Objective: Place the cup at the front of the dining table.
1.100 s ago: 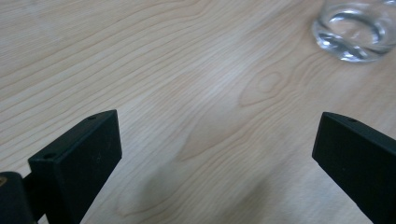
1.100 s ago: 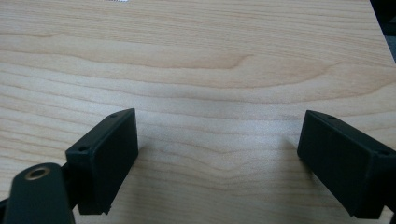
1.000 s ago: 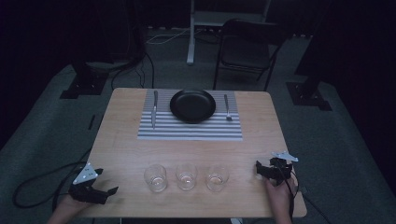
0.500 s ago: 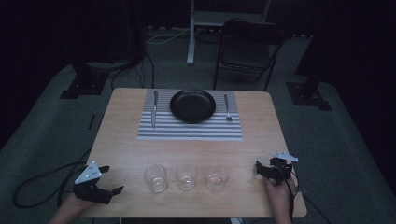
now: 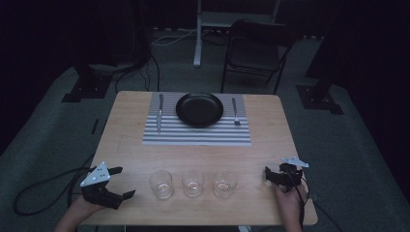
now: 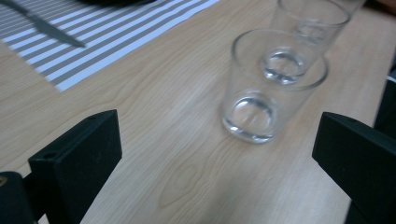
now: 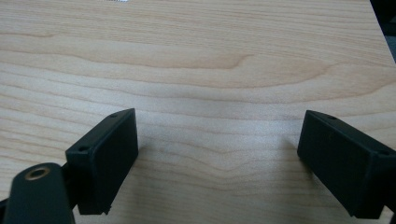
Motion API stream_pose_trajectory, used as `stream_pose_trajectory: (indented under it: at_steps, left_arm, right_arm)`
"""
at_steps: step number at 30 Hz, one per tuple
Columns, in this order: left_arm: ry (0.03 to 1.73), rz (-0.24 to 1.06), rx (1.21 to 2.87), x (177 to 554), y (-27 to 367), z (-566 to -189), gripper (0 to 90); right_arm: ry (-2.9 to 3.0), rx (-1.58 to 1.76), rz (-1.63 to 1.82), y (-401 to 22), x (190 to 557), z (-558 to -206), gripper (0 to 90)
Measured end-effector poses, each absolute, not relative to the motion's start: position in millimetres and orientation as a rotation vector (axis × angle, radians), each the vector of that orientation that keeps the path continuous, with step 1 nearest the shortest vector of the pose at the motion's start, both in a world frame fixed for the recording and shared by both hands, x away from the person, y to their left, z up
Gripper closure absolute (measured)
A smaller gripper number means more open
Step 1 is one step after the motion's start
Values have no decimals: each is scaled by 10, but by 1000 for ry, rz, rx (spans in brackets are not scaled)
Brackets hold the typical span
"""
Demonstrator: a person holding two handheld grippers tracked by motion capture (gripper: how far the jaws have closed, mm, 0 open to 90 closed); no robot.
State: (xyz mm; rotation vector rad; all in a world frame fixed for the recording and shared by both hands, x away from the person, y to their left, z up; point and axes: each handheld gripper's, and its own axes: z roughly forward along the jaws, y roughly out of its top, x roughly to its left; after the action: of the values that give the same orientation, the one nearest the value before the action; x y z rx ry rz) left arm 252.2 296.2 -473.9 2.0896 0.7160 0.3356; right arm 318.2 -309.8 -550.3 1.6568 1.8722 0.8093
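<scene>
Wooden table (image 5: 130,145), left gripper (image 5: 123,182) fingers spread facing nearest glass (image 5: 161,184), right gripper (image 5: 267,175) fingers spread.

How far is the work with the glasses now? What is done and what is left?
Done: the placemat holds plate, knife and fork. In hand: the left gripper, jaws open, points at the nearest glass without touching. Left: all three glasses stand unmoved; the right gripper rests open.

The left gripper (image 5: 121,182) now sits farther in over the table's near left corner than a second ago, closer to the leftmost glass (image 5: 161,184), with its jaws spread wide and pointing toward that glass, which stands between them in the left gripper view.
</scene>
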Motion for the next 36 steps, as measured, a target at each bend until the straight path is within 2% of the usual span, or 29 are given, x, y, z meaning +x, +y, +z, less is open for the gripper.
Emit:
stream_pose_trajectory:
  at_steps: [10,36]
  left_arm:
    - [660,280,2077,2610,2785,-4693,18]
    - [548,230,2133,2802,2312,-4577,18]
  right_arm:
    - [1872,1657,809,-3097,3182,-5503,118]
    - [1873,1655,809,-3099,3182,-5504,118]
